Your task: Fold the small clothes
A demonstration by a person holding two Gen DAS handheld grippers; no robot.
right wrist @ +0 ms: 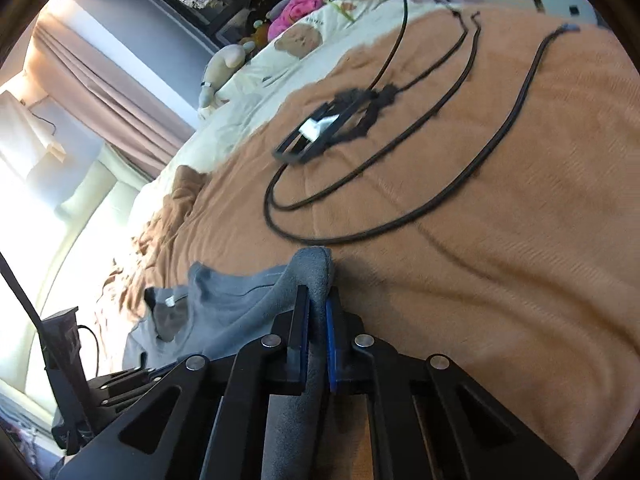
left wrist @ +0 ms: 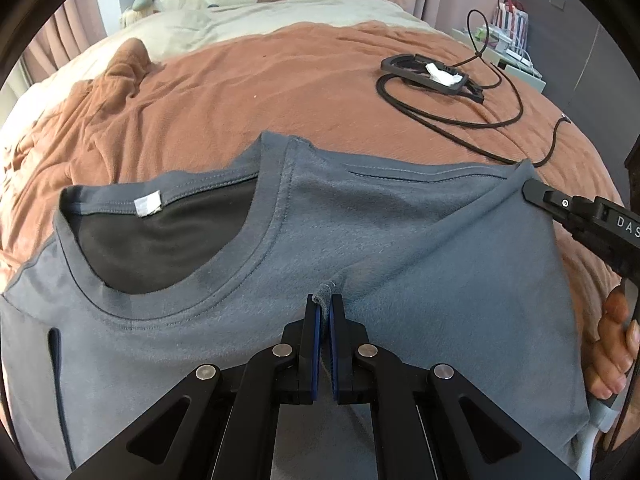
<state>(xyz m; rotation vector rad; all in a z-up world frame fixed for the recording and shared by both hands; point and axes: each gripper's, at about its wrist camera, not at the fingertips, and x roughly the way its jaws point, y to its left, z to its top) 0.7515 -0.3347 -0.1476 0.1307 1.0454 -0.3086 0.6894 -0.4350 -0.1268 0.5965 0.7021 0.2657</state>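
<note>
Both claws are pinching the grey tee (left wrist: 248,320): left claw (left wrist: 325,312) mid-fabric, right claw (right wrist: 318,300) on an edge, probably to fold it flat across the bed (left wrist: 280,92).

White letters "DAS" stand on the black plastic right gripper (left wrist: 528,194) at the right edge. The small white neck tag (left wrist: 149,204) inside the grey shirt's collar shows no legible print.

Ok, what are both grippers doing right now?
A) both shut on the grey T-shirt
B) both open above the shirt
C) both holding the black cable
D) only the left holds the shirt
A: the left gripper pinches a ridge of the grey T-shirt below the collar, and the right gripper clamps a fold of it.
</note>
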